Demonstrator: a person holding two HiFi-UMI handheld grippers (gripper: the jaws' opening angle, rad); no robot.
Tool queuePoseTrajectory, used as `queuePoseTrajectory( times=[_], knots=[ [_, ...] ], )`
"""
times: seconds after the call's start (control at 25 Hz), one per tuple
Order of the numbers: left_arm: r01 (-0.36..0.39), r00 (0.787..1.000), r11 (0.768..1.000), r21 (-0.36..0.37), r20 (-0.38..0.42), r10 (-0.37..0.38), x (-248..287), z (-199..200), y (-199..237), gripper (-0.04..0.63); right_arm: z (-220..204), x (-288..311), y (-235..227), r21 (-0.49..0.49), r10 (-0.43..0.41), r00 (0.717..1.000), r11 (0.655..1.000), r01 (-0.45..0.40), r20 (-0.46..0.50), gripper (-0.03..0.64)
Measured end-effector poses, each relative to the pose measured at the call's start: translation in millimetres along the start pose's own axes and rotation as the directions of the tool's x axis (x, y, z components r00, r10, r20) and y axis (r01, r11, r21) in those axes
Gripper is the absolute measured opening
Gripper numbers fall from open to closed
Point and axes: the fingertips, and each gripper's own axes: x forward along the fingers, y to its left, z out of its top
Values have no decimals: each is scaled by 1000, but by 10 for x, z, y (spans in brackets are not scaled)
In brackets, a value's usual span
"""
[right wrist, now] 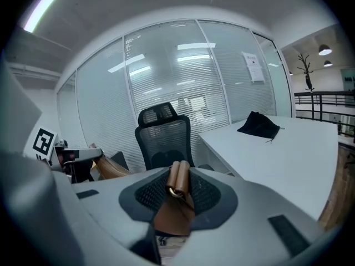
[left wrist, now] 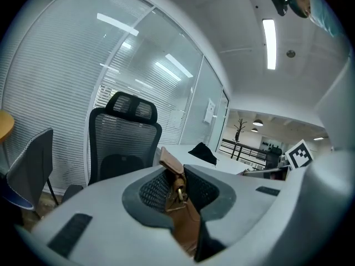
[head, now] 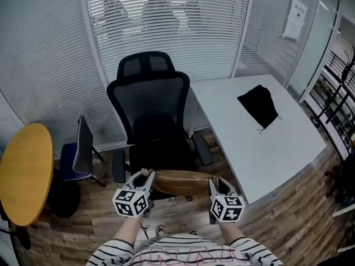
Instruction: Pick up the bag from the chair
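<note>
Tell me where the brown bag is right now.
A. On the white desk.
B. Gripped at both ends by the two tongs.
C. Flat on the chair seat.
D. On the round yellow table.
B: the left tongs and right tongs are each shut on an end of the brown bag, strung between them in front of the chair.

An office room walled in glass.
A black mesh swivel chair [head: 150, 110] stands in the middle, and behind it run glass partitions [head: 47, 65] lined with white slatted blinds [head: 166, 26]. Right of the chair is a long white desk surface [head: 266, 148], with a paper notice [head: 294, 11] on the glass beyond. Left of the chair is a round yellow table [head: 25, 170]. A strip light [left wrist: 269, 36] hangs overhead and wood-plank floor [head: 288, 220] lies beneath.
</note>
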Motion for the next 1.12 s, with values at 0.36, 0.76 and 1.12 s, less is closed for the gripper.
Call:
queuePoseTrajectory(
  times=[0.36, 0.76, 1.12],
  knots=[
    [-55, 998, 998, -12, 27, 56, -89, -31, -216, 87, 41, -102, -127, -37, 48, 999, 998, -48, -6, 120],
    [-93, 995, 995, -24, 38, 93, -166, -145, -340, 87, -25, -176, -199, -55, 73, 997, 996, -74, -16, 120],
    [-96, 995, 995, -33, 23, 97, -189, -215, -349, 86, -73, -193, -207, -58, 69, 997, 996, -70, -29, 120]
  ],
)
